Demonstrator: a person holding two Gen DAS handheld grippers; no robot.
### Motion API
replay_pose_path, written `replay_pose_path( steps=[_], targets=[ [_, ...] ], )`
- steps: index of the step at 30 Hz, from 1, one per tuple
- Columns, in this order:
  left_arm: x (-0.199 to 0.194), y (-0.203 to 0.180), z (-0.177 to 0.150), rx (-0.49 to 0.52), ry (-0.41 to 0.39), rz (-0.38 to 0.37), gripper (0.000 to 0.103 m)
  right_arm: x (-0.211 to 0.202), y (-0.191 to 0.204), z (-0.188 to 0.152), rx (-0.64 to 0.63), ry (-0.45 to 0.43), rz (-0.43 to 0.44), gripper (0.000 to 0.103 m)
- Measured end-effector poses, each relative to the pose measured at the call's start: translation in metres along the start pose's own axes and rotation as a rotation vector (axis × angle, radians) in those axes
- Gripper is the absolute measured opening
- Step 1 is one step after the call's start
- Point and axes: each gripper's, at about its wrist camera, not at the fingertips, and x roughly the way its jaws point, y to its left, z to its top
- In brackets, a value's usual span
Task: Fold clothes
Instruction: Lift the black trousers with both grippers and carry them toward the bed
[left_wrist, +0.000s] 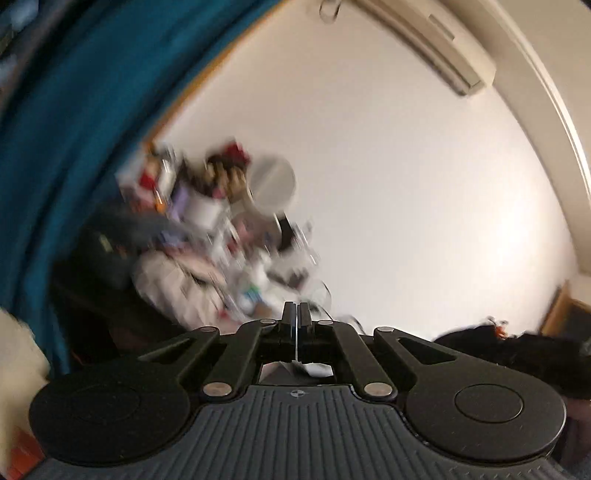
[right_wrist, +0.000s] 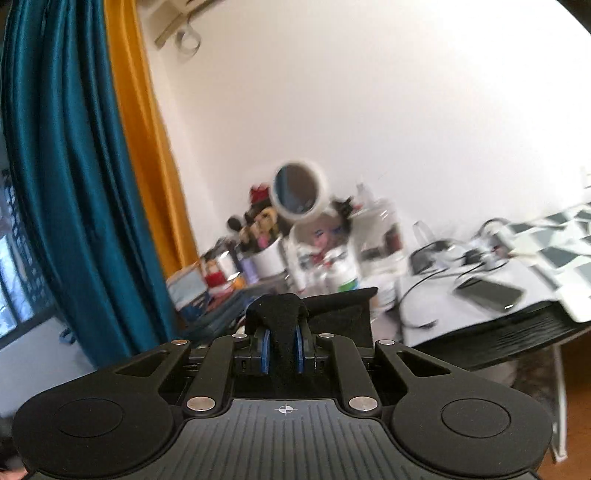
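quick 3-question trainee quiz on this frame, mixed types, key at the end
1. True or false: the right gripper is shut on a piece of black fabric.
2. Multiple choice: how do the fingers of the left gripper stand in the left wrist view? A) wide apart B) pressed together C) hidden from view
3. Fill in: in the right wrist view, a teal curtain hangs next to a ____ one by the window.

Key: 1 true; 2 B; 3 yellow (orange-yellow)
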Motion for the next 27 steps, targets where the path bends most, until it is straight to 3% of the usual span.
replay_pose_path(
  steps=[1, 2, 4, 5, 6, 12, 16, 21, 23, 24, 25, 26, 27],
  targets=[
    [0.009, -0.005, -0.008, 0.001, 0.036, -0.008, 0.003, -0.012, -0.004, 0.006, -0.005, -0.015, -0.011, 0.012],
    [0.017, -0.015, -0.023, 0.020, 0.084, -0.009, 0.014, -0.022, -0.008, 0.009, -0.018, -0.026, -0.018, 0.012],
    [0.031, -0.035, -0.053, 0.063, 0.183, -0.009, 0.045, -0.040, -0.016, 0.016, -0.049, -0.047, -0.031, 0.012],
    [0.038, -0.046, -0.068, 0.084, 0.233, -0.008, 0.079, -0.049, -0.021, 0.019, -0.064, -0.057, -0.038, 0.012],
    [0.046, -0.056, -0.083, 0.106, 0.283, -0.008, 0.092, -0.057, -0.029, 0.026, -0.064, -0.072, -0.044, 0.012],
    [0.085, -0.155, -0.191, 0.313, 0.430, -0.080, 0.093, -0.126, -0.085, 0.068, -0.073, -0.189, -0.028, 0.012],
    [0.136, -0.237, -0.254, 0.427, 0.420, -0.061, 0.093, -0.182, -0.144, 0.103, -0.081, -0.241, 0.040, 0.012],
    [0.199, -0.334, -0.315, 0.436, 0.417, -0.101, 0.096, -0.256, -0.223, 0.151, -0.087, -0.270, 0.098, 0.012],
    [0.222, -0.370, -0.338, 0.443, 0.444, -0.154, 0.096, -0.284, -0.250, 0.168, -0.065, -0.266, 0.079, 0.012],
    [0.232, -0.385, -0.350, 0.450, 0.474, -0.195, 0.079, -0.301, -0.263, 0.175, -0.060, -0.273, 0.064, 0.012],
    [0.242, -0.401, -0.361, 0.456, 0.504, -0.237, 0.055, -0.319, -0.276, 0.182, -0.057, -0.283, 0.048, 0.012],
    [0.252, -0.414, -0.368, 0.451, 0.558, -0.299, 0.005, -0.336, -0.287, 0.186, -0.070, -0.298, 0.019, 0.012],
    [0.262, -0.426, -0.375, 0.443, 0.616, -0.364, 0.006, -0.352, -0.299, 0.187, -0.090, -0.315, -0.036, 0.012]
  ],
)
